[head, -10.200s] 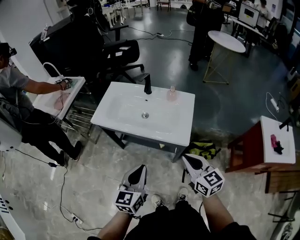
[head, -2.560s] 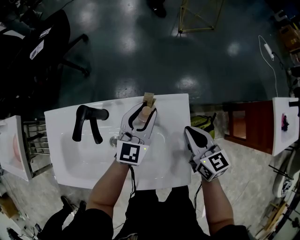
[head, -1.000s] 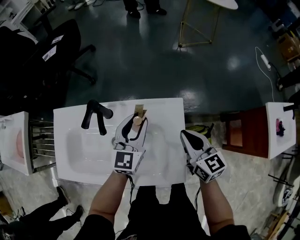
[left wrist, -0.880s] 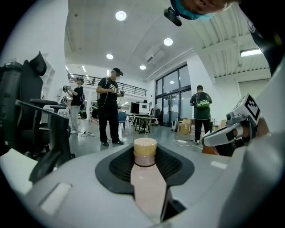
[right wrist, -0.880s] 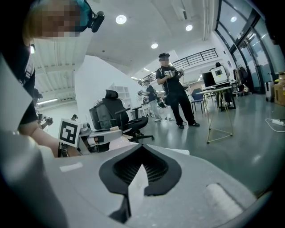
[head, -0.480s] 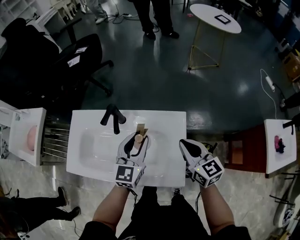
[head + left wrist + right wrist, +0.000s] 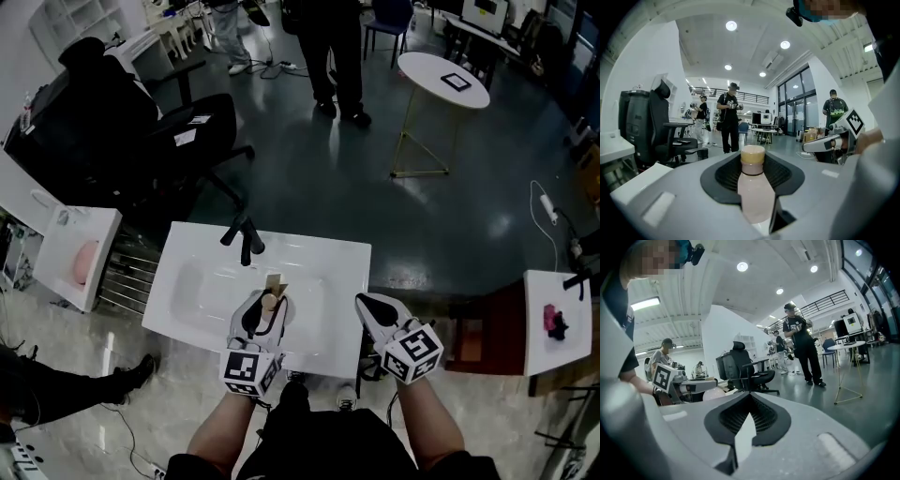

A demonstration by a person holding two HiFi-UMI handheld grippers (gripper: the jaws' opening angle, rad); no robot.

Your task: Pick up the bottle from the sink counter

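Observation:
A pale pink bottle [image 7: 753, 197] with a tan cap stands upright between the dark pads of my left gripper [image 7: 752, 164], which is shut on it. In the head view that gripper [image 7: 265, 314] holds the bottle [image 7: 268, 301] in the air over the front half of the white sink counter [image 7: 192, 295]. My right gripper [image 7: 373, 314] hovers off the counter's right front corner. In the right gripper view its jaws [image 7: 749, 404] meet at the tips with nothing between them.
A black faucet [image 7: 246, 239] stands at the counter's back edge. A small tan piece [image 7: 274, 281] shows just beyond the cap. A black office chair [image 7: 178, 141], a smaller sink [image 7: 80, 258], a round white table [image 7: 443, 78], standing people [image 7: 333, 47] and a white-topped stand [image 7: 553, 323] surround it.
Both grippers have risen and drawn back toward the counter's front edge, the left one carrying the bottle. The head view now takes in more of the room.

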